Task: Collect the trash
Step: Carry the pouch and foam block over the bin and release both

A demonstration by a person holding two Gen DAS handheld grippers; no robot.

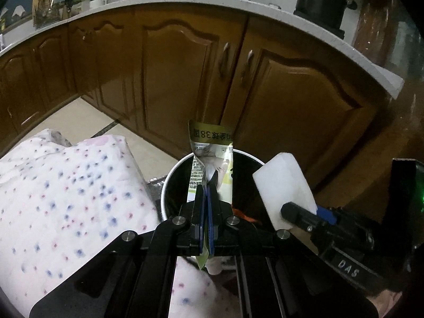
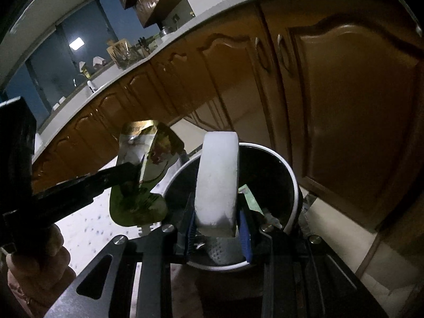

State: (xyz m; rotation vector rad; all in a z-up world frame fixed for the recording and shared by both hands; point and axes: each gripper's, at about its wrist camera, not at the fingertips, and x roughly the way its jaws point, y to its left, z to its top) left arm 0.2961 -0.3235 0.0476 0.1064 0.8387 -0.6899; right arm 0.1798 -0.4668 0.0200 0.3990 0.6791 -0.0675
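Observation:
My left gripper (image 1: 207, 185) is shut on a yellow-green printed wrapper (image 1: 212, 153) and holds it upright over a white-rimmed trash bin (image 1: 169, 177) with a dark inside. My right gripper (image 2: 217, 212) is shut on a white foam block (image 2: 217, 177) above the same bin (image 2: 294, 182). In the left wrist view the block (image 1: 285, 188) and right gripper (image 1: 299, 213) sit just right of the bin. In the right wrist view the wrapper (image 2: 143, 175) and left gripper (image 2: 124, 171) are at the left. Some trash lies inside the bin (image 2: 249, 198).
Brown wooden cabinet doors (image 1: 180, 79) under a white countertop (image 1: 159, 1) stand close behind the bin. A white cloth with blue and pink dots (image 1: 66, 198) lies at the left. A dark pot (image 1: 322, 2) stands on the counter. Pale tiled floor (image 1: 87, 122) shows beyond.

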